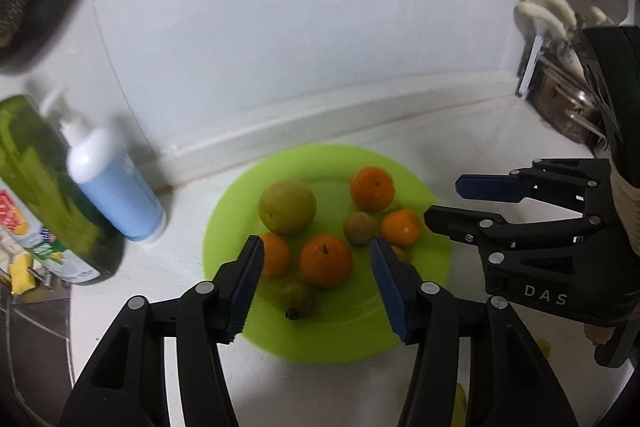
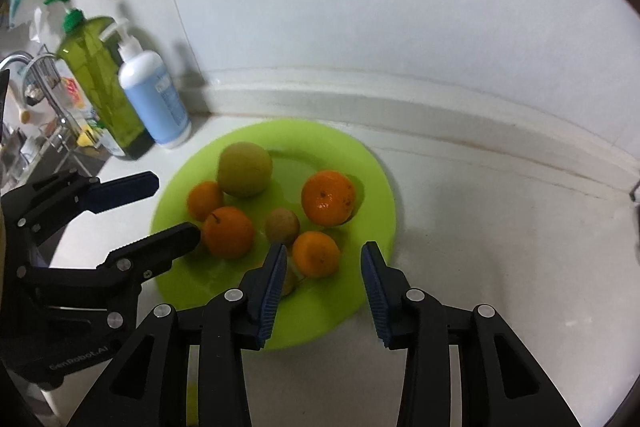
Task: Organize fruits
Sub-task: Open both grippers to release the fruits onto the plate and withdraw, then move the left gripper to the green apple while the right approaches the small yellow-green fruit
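Green plate (image 1: 432, 259) fruit partly hidden behind both parted, empty hand-held grippers, left (image 1: 316, 259) and right (image 2: 324, 263).

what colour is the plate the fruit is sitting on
Bright lime green plate, plain with no pattern; the right wrist view shows it best.

small fruit (image 2: 289, 281) half hidden behind fingers (image 2: 272, 291).
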